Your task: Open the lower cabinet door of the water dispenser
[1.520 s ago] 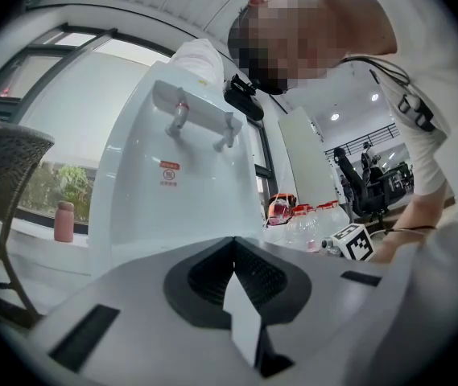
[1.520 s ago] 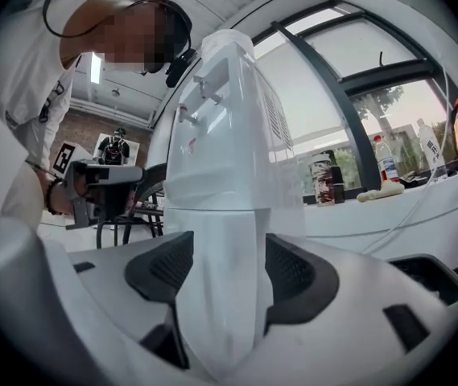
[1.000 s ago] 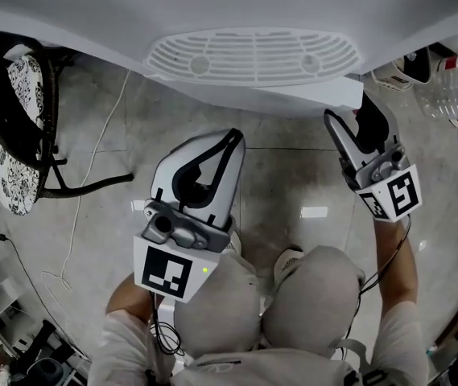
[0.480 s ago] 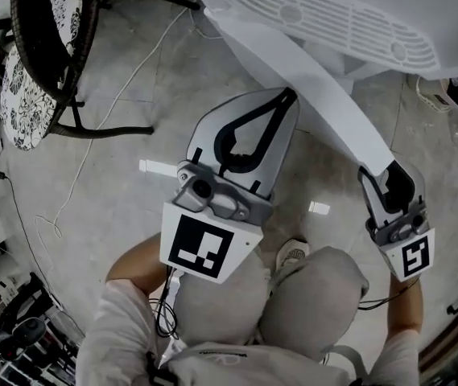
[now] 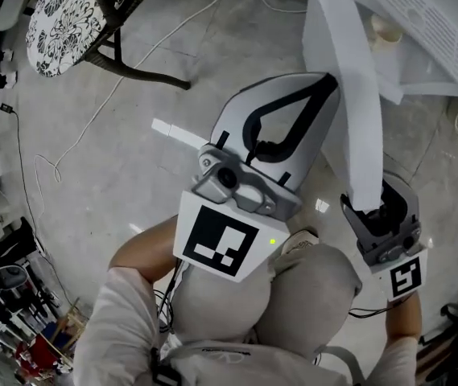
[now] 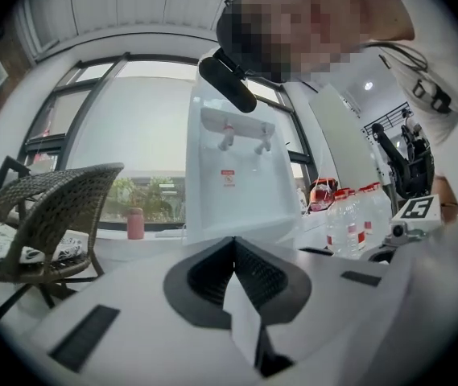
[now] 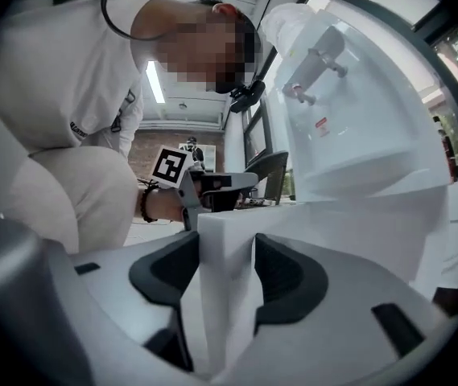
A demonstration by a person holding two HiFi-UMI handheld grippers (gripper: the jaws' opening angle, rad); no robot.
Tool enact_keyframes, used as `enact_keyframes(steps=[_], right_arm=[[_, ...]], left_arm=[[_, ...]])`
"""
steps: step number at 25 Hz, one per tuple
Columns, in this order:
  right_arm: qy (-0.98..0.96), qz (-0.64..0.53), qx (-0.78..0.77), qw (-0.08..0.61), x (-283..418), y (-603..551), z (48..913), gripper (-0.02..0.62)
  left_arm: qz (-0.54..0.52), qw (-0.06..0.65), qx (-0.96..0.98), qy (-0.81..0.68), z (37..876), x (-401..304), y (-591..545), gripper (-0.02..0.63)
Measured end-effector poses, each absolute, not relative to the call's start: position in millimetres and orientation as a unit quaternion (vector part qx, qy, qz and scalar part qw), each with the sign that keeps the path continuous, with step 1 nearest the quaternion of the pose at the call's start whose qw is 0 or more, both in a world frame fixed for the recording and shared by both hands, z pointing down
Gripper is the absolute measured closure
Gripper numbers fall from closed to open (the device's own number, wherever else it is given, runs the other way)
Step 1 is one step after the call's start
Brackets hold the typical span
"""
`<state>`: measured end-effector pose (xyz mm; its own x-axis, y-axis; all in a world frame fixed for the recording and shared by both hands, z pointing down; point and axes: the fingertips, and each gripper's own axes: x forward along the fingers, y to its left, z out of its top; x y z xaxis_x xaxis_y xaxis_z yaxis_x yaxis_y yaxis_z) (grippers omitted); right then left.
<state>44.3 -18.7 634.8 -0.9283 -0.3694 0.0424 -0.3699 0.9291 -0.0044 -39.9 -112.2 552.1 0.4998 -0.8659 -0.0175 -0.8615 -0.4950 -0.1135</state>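
In the head view the white plastic water dispenser [image 5: 446,63] sits in the upper right corner, cut off by the frame. Only its slotted drip grille [image 5: 434,10] and part of its body show. The white lower cabinet door [image 5: 349,95] stands swung out from it as a narrow slab seen edge-on. It runs from the top of the frame down to the lower right, where its free end goes between the jaws of the right gripper [image 5: 380,205].

The right gripper view shows that edge filling the gap, with a dark pad against each face. The jaws have just been easing apart, yet the door edge is held between them. The inside of the cabinet cannot be seen in any view.

The left gripper [image 5: 331,85] fills the frame's centre just left of the door, its tip overlapping the door's edge; whether it touches cannot be told. Its own view shows the jaws brought together on nothing.

At the upper left a dark wicker chair [image 5: 124,22] with a black-and-white patterned cushion [image 5: 63,10] is cropped by the frame. A thin white cable [image 5: 92,111] trails over the grey tiled floor [image 5: 132,167]. Clear plastic bottles [image 6: 349,219] appear small at the right of the left gripper view.
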Motion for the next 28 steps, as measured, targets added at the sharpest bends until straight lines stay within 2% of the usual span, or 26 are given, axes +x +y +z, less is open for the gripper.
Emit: enact_keyframes(steps=[16,28], right_arm=[[-0.999,0.007,0.049,-0.010,-75.8,5.5,635.5,0.377],[-1.000,0.002,0.009,-0.020,-129.3,3.4,636.6,0.373]], left_arm=[[-0.023,0.061,-0.822,0.566,547.5,-137.3,-104.0,0.603],[-0.021,0.069,-0.795,0.602,547.5,-180.9,-104.1,0.603]])
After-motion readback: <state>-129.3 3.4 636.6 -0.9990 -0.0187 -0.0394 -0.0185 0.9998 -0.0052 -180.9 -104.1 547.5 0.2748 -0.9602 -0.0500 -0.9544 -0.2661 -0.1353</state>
